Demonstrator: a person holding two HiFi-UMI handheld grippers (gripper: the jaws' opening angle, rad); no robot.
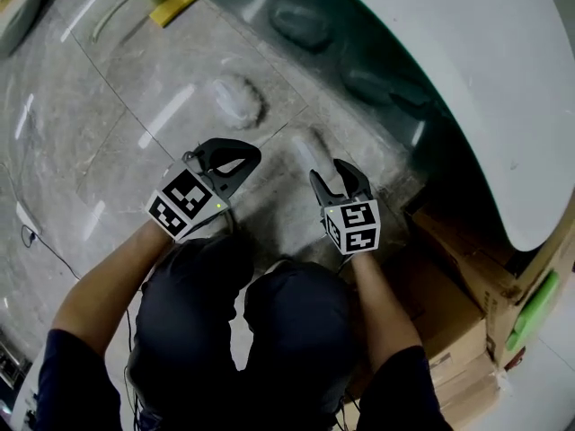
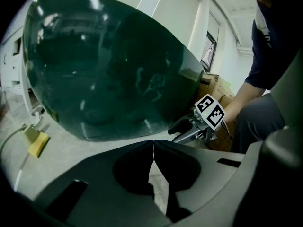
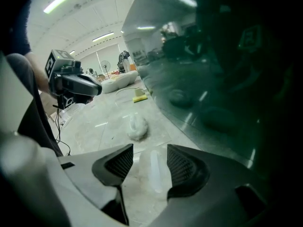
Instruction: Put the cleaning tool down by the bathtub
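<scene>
Head view: the bathtub [image 1: 467,70] fills the right, with the floor [image 1: 117,133] beside it. The left gripper [image 1: 252,157] has its fingers clenched on nothing. The right gripper [image 1: 331,176] has its fingers released around the pale cleaning tool [image 1: 310,146], which lies on the floor near the tub. The put-down looks done, with only the withdrawal left.

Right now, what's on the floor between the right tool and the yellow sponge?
A clear plastic piece right at the tool, then a crumpled white rag; the right gripper view shows both.

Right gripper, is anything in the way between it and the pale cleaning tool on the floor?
Nothing visible does. The right gripper, jaws apart, faces the cleaning tool lying on the floor straight ahead beside the bathtub; the white wad lies farther off.
</scene>
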